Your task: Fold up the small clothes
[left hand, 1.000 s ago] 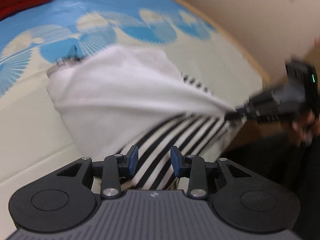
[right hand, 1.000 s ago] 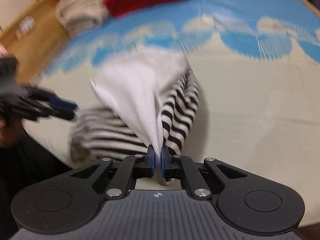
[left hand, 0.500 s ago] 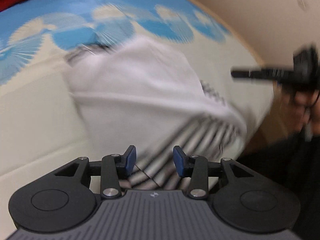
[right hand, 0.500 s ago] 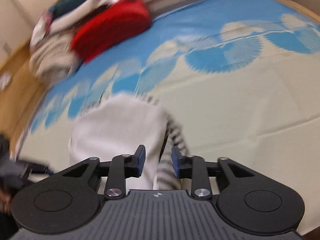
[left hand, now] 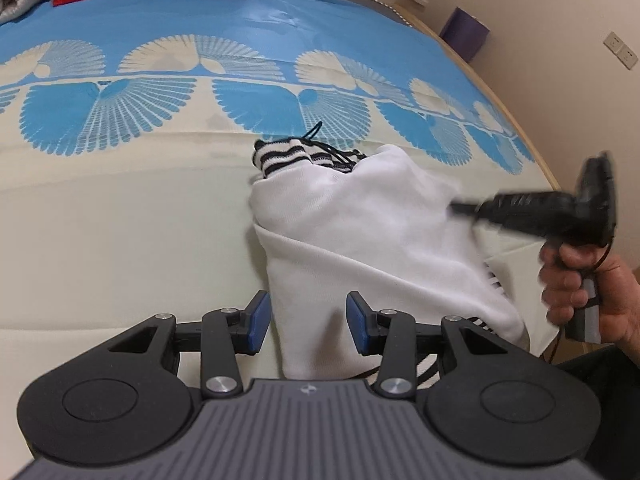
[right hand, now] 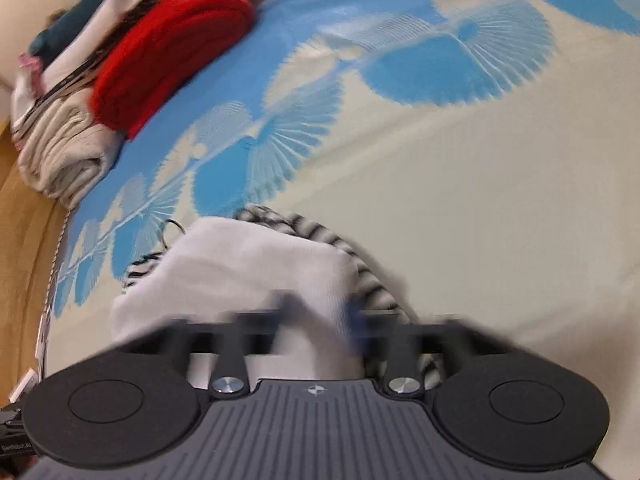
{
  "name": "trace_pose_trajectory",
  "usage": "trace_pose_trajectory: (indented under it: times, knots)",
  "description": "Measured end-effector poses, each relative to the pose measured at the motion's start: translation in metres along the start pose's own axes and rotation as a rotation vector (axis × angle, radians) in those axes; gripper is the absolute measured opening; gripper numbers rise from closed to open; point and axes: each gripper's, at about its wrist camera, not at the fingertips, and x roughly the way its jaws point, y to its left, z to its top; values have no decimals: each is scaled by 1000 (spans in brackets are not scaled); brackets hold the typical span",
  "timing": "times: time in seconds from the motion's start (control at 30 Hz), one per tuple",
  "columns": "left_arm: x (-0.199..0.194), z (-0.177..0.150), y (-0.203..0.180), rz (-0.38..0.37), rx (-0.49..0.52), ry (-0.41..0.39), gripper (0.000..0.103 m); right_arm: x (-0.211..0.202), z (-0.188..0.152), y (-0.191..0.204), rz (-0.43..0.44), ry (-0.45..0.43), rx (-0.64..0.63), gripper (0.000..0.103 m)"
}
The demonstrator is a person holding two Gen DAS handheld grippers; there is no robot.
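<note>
Garment (left hand: 360, 232): white cloth with black-and-white striped parts, lies bunched on the bedsheet (left hand: 120, 216), on the cream part just below the blue fan pattern. Striped cuff and a black cord stick out at its far end.

Left gripper (left hand: 308, 324): jaws apart, blue pads on either side of the garment's near edge, not pressing on it.

Right gripper (left hand: 460, 209): held in a hand (left hand: 580, 284) at the garment's right side, tips over the white cloth. In its own view the fingers (right hand: 356, 320) are motion-blurred; the jaws come together. Whether cloth is caught cannot be told.

Red cloth (right hand: 168, 56) and a folded stack (right hand: 60, 148) sit at the far edge of the bed.
</note>
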Motion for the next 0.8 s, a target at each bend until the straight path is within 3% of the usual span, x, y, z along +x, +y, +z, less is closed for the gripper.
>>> trace_pose_trajectory:
  times: [0.03,0.07,0.1,0.13,0.2,0.27,0.33,0.43,0.47,0.5,0.53,0.6,0.7,0.8]
  knots:
    - [-2,-2,1,3,-5,-2,45,-18,7,1,-16,-143,25,3]
    - [-7,-4,4,7,-11,-2,45,-26,10,1,-26,-228,36,2]
    - [-8,-3,5,12,-16,-3,45,-28,10,4,-98,-265,-3,2]
    - [-9,-3,6,12,-18,-3,45,-14,9,5,-198,-201,-50,1]
    - [-10,-3,7,15,-12,-2,45,11,5,-5,-252,-42,-21,1]
    - [-10,-4,8,24,-14,1,45,13,3,-10,-266,-14,12,3]
    - [-10,-3,10,29,-24,-3,45,-3,3,-8,-288,-78,14,4]
    - [-13,2,16,32,-58,-39,43,-45,1,-2,-165,-215,-18,15]
    - [-15,5,18,21,-79,-51,30,-55,-2,2,-90,-225,-55,15]
    - [-14,9,22,2,-108,-57,14,-61,-7,7,10,-201,-106,15]
    - [-12,15,27,-15,-137,-54,12,-64,-15,12,124,-129,-171,15]
    - [-6,29,39,-30,-207,-49,12,-59,-36,20,237,52,-290,17]
    - [15,48,59,-85,-323,-33,17,-47,-70,26,226,254,-474,17]
    - [43,58,74,-121,-426,26,34,-40,-91,18,118,321,-576,19]
